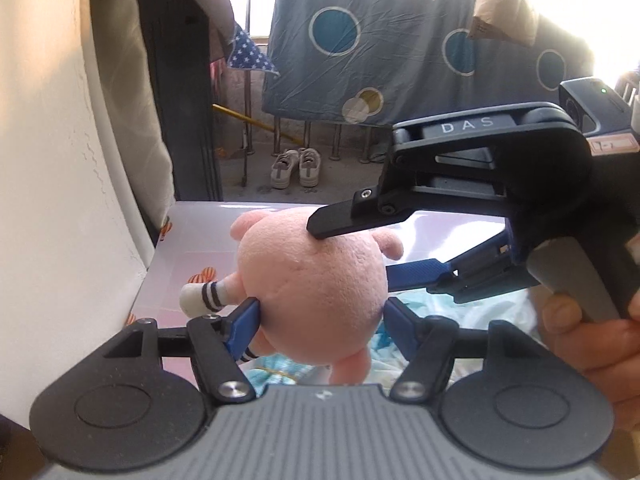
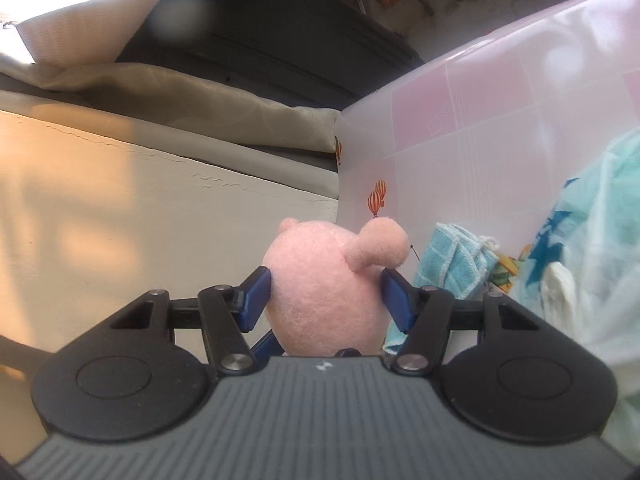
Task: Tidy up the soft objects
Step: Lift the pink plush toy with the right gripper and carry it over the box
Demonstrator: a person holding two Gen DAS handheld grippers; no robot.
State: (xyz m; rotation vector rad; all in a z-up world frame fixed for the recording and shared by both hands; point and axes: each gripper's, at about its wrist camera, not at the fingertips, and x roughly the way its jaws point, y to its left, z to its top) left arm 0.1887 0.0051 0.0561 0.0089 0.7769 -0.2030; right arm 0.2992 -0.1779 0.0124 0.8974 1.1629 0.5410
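Two grippers on one pink plush toy (image 1: 316, 280), both mine. Landmark is the pink checked storage box (image 2: 460, 112), translucent, with little hot-air-balloon prints. Behind the box, a blue quilt with round dots (image 1: 380, 40) hangs over a railing, and a pair of white sneakers (image 1: 296, 168) sits on the floor under it. A pale wall (image 1: 48, 140) runs along the box's left side.

Inside the box: a light turquoise printed cloth (image 2: 600, 208), and a folded blue towel (image 2: 452, 256) just beside it against the box wall.

The plush toy is up off the box floor, above the cloths, near the box's left wall. My left gripper (image 1: 320, 320) is partly open, with its blue pads pressed on the toy's round body from both sides. My right gripper (image 2: 326, 296) is also about half open and clamped on the same body, below one ear; in the left view it reaches in from the right, with my hand (image 1: 592, 340) on its handle. The toy's striped limb (image 1: 204, 296) sticks out toward the wall.
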